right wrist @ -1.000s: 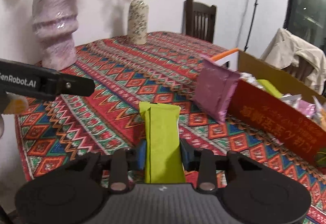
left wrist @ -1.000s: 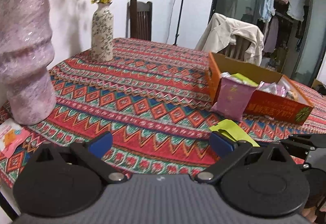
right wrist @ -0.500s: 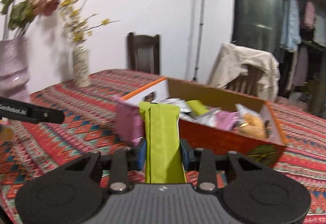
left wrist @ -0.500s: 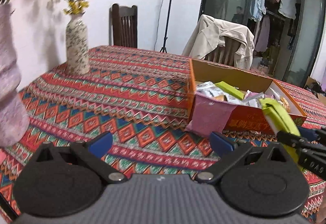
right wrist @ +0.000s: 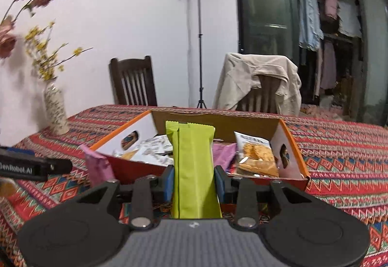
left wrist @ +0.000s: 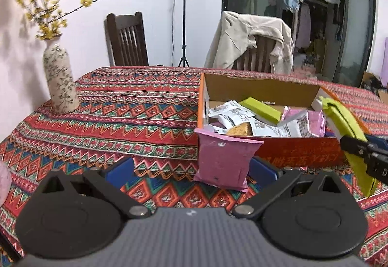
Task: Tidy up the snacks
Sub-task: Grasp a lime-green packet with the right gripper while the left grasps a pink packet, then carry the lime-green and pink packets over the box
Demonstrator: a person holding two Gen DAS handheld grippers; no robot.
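My right gripper (right wrist: 194,181) is shut on a lime-green snack packet (right wrist: 192,165) and holds it upright just in front of the orange cardboard box (right wrist: 294,145). The same packet (left wrist: 344,126) shows at the right of the left wrist view, by the box's near right corner. The box (left wrist: 300,153) holds several snack packets, white, green and pink. A pink snack bag (left wrist: 223,160) leans against the box's front wall on the tablecloth. My left gripper (left wrist: 191,173) is open and empty, its blue pads on either side of the pink bag, a little short of it.
A patterned red tablecloth (left wrist: 121,116) covers the table. A speckled vase with yellow flowers (left wrist: 59,77) stands at the back left. A wooden chair (left wrist: 127,40) and a chair draped with a beige jacket (left wrist: 252,41) stand behind the table, with a light stand (right wrist: 198,36) between them.
My right gripper has carried the green packet up and over to the box's front. My left gripper has swung right and closer, so the pink bag now sits between its open fingers.
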